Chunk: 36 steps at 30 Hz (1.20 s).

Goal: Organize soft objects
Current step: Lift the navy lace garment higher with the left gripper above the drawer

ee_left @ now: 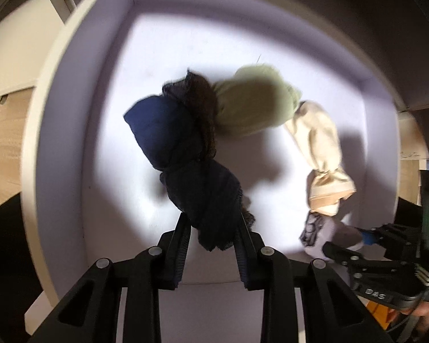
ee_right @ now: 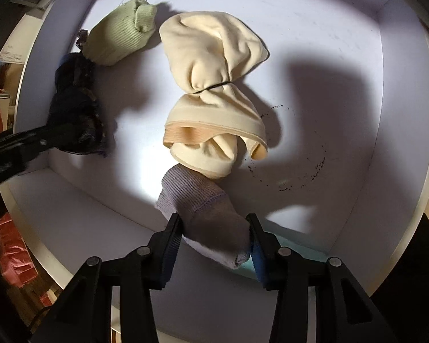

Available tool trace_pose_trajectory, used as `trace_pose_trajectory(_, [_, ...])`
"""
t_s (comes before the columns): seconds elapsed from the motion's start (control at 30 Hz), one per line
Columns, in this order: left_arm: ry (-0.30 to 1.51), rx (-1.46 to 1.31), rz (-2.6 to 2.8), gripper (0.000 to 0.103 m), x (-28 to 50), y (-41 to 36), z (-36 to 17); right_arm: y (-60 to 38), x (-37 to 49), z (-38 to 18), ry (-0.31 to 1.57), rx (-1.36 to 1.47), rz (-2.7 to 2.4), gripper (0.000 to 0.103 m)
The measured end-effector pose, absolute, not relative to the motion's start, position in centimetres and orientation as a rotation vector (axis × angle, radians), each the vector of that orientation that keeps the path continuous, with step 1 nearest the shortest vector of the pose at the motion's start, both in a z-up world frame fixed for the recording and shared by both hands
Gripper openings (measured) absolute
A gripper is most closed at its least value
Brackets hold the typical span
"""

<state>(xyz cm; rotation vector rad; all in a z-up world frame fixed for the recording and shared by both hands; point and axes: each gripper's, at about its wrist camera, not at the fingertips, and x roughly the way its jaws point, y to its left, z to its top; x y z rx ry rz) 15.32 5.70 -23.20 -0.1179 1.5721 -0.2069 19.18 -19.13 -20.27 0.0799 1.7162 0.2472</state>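
Far left in the right wrist view: dark navy bundle (ee_right: 74, 114), tied in the middle with a lacy edge, sitting by the left wall of the white box (ee_right: 400, 114). Pinched at its near end by the left gripper (ee_left: 213, 228) — jaws squeezed tight on the cloth, pads pressing in. Soft and squashy, very light, so probably easy to lift, but likely to flop and swing.

Next along: green knit roll (ee_right: 117, 37), touching the top of the navy bundle, lying flat on the box floor. Nothing holding it. Best grabbed around its fat middle, probably, where the folds are thick.

In the middle: cream bundle (ee_right: 214, 85), tied at its waist by a thin dark band, one end open like a cuff. Loose and puffy. The waist looks like the safest place to pinch — no slipping off there.

Nearest the camera: grey knit sock (ee_right: 203, 208), touching the cream bundle's near end. Caught between the pads of the right gripper (ee_right: 214, 237), jaws snug on both sides. Stretchy, light, not breakable. Could slide out if pinched only by an edge.

Right side of the box: bare floor with some dark specks.
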Motion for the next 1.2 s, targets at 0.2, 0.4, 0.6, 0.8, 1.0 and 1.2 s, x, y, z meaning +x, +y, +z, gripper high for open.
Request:
trace_pose_trajectory(0.2, [1.531, -0.131, -0.222, 0.026, 15.1, 5.6, -20.9, -18.7, 19.1, -20.6, 1.72, 0.087, 0.241, 0.046])
trace_pose_trajectory(0.4, [1.547, -0.229, -0.092, 0.046, 16.3, 7.2, -21.6, -18.8, 19.5, -20.0, 1.723, 0.092, 0.24, 0.046])
trace_pose_trajectory(0.6, [1.573, -0.312, -0.029, 0.06, 17.8, 7.8, -23.1, -19.1, 19.5, -20.1, 1.73, 0.112, 0.236, 0.047])
trace_pose_trajectory(0.8, [1.558, -0.135, -0.05, 0.06, 18.8, 5.5, -23.1, -19.1, 19.5, -20.6, 1.731, 0.126, 0.235, 0.047])
trace_pose_trajectory(1.0, [1.527, -0.016, -0.053, 0.039, 19.0, 4.0, -22.4, -19.2, 19.6, -20.6, 1.734, 0.141, 0.234, 0.048])
trace_pose_trajectory(1.2, [1.507, 0.023, -0.081, 0.033, 18.5, 3.2, -21.1, -19.2, 19.6, -20.7, 1.733, 0.143, 0.235, 0.048])
